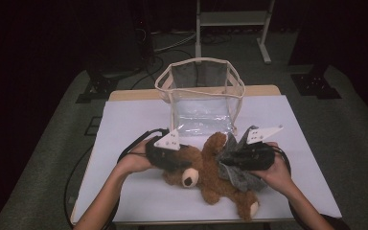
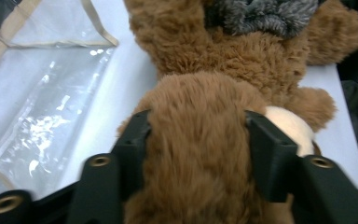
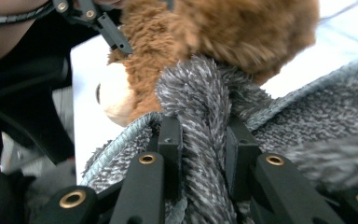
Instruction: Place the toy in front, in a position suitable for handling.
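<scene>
Teddy bear (image 1: 206, 175): lies mid-table, in front of the clear bag (image 1: 201, 98).
Left gripper (image 2: 198, 140): clamps the bear's head; keep that hold firm.
Right gripper (image 3: 203, 140): pinches the grey cloth (image 3: 205, 107); pull gently.

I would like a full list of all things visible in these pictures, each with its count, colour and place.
teddy bear: one, brown with cream muzzle, lying at the table's near middle.
grey cloth: one, fuzzy grey, on the bear's body.
clear bag: one, transparent with beige trim, upright behind the bear.
table: one, white top.
metal stand: one, white, on the floor beyond the table.
left tongs: one, black, shut on the bear's head.
right tongs: one, black, shut on the cloth.
hands: two, holding the tongs.
</scene>
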Available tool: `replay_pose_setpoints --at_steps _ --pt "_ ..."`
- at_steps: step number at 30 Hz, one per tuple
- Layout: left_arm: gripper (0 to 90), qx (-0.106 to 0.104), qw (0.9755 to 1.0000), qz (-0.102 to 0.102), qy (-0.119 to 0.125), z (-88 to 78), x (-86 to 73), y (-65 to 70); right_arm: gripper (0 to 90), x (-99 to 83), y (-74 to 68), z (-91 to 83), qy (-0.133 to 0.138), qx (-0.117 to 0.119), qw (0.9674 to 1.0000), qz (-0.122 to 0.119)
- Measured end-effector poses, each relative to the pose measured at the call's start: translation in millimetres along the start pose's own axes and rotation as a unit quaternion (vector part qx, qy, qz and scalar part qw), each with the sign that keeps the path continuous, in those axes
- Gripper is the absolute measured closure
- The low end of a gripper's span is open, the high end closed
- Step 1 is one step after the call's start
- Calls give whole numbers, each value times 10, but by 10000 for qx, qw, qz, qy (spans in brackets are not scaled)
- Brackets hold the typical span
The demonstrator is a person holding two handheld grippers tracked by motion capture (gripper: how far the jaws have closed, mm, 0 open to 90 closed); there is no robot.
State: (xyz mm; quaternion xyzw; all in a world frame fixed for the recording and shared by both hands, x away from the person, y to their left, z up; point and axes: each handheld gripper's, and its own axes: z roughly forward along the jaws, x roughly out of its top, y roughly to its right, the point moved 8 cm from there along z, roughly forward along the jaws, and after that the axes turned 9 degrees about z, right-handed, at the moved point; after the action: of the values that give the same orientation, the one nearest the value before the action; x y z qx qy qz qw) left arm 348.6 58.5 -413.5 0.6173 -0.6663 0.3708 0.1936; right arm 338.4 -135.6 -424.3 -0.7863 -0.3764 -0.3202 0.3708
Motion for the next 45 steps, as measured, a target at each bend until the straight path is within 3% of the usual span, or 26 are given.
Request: replay_pose_setpoints --at_steps 2,4,8,13,18,21,24,27,30,31,33,37,45 --pt "328 13 9995 -90 299 -34 4 24 716 -18 -95 23 -74 -139 9997 -205" --pt "293 19 9991 -174 376 -22 16 25 716 -28 -145 19 -95 -268 9990 -346" --pt "418 -85 9992 -104 387 78 -4 92 715 -47 -142 -24 9 -269 9993 -261" --pt "454 -22 9977 -199 651 76 -66 125 715 83 -64 -245 258 -199 9994 -69" --pt "452 2 9985 -92 541 65 -50 157 715 357 -69 -417 543 -221 9982 -150" --pt "449 -7 9988 -13 490 52 -44 188 715 486 -74 -382 461 -242 9984 -220" --pt "445 -11 9989 74 461 35 -48 224 715 525 -49 -242 202 -233 9993 -230" --pt "438 -37 9989 122 454 22 -52 256 714 455 -30 -64 -137 -219 9994 -239" --pt "430 -72 9989 138 446 26 -54 279 711 235 -1 132 -661 -288 9971 -250" --pt "427 -72 9987 150 472 29 -51 283 711 189 5 154 -655 -275 9972 -224" --pt "423 -77 9987 154 489 22 -49 283 711 185 13 72 -508 -196 9985 -109" --pt "420 -81 9985 128 523 22 -57 281 711 147 86 -138 -389 -346 9986 -52" --pt "407 -96 9984 184 527 15 -53 299 711 -77 262 -534 -223 -576 9975 342"
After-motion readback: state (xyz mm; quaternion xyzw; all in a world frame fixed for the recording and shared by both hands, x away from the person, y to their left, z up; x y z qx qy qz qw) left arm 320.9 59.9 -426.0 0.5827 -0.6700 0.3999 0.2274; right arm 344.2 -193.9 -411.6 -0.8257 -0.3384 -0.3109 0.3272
